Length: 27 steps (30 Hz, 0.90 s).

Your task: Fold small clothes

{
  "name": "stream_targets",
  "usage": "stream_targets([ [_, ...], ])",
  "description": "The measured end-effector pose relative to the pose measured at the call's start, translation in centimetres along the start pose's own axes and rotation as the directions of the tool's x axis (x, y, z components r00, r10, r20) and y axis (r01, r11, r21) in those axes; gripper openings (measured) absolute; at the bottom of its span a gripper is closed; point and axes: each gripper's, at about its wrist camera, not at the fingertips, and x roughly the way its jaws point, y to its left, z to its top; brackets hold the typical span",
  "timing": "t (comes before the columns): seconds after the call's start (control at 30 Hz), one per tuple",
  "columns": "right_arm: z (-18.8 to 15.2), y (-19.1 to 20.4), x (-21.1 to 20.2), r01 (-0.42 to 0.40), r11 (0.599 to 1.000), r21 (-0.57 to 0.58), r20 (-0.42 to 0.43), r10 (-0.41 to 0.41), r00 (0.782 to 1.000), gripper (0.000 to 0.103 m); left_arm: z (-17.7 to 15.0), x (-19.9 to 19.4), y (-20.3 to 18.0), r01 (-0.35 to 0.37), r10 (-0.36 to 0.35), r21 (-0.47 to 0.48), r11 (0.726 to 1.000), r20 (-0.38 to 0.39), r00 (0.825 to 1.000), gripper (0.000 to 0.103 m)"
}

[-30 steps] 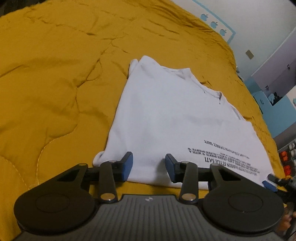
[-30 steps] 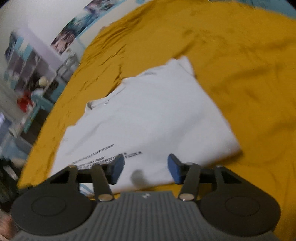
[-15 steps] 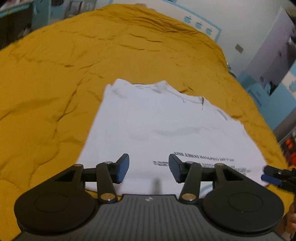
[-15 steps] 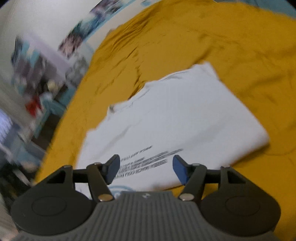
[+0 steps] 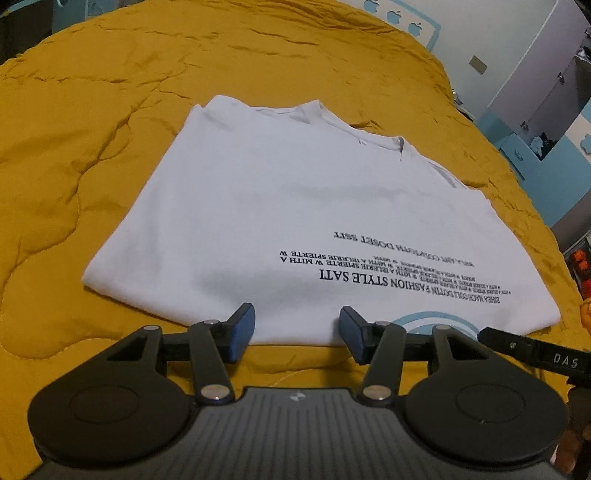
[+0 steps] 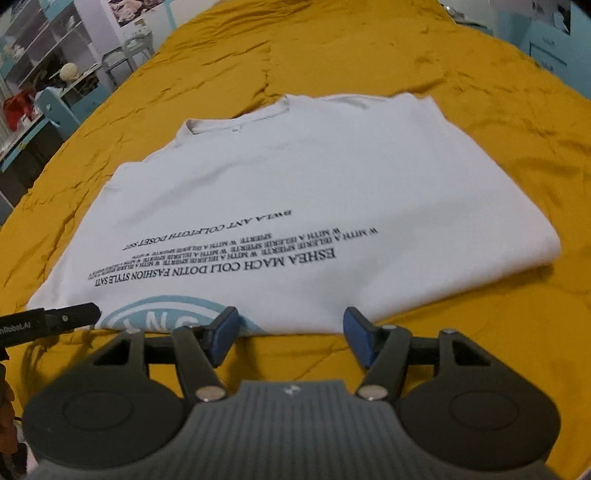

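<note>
A white T-shirt [image 5: 273, 206] with black print and a light-blue ring logo lies flat on a mustard-yellow quilt [image 5: 92, 110], sides folded in, collar at the far end. It also shows in the right wrist view [image 6: 314, 177]. My left gripper [image 5: 297, 334] is open and empty, just short of the shirt's near edge, left of centre. My right gripper [image 6: 291, 336] is open and empty at the same edge, right of the logo [image 6: 162, 317]. Each gripper's tip shows at the side of the other's view.
The quilt [image 6: 498, 332] covers a wide bed around the shirt. Shelves and a blue chair [image 6: 55, 107] stand beyond the bed's left side. A pale wall with blue apple stickers [image 5: 402, 18] and blue furniture [image 5: 517, 147] lie beyond the far right.
Both grippers have drawn back and levelled off facing the shirt's near edge. Both stayed open. The shirt has not moved.
</note>
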Motion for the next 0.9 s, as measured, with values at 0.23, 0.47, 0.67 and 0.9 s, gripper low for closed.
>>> stream_targets([
  [0.23,3.1,1.9,-1.3,-0.152,0.985,0.076,0.123,0.142,0.982,0.060,4.6,-0.9,-2.0,0.152,-0.152,0.034,0.988,0.000,0.988,0.068],
  [0.47,8.9,4.4,3.8,-0.114,0.993,0.018,0.163,0.109,0.980,0.060,11.1,6.3,-4.7,0.172,-0.161,0.125,0.977,-0.093,0.983,0.072],
  [0.67,10.3,1.2,7.6,-0.028,0.996,0.084,0.100,0.019,0.995,0.060,11.6,11.3,-3.3,0.128,-0.118,0.064,0.990,-0.143,0.983,0.068],
  [0.9,8.1,-1.8,8.4,-0.060,0.993,0.105,0.123,0.047,0.991,0.058,11.5,11.6,-2.1,0.179,-0.166,0.074,0.981,-0.160,0.973,0.064],
])
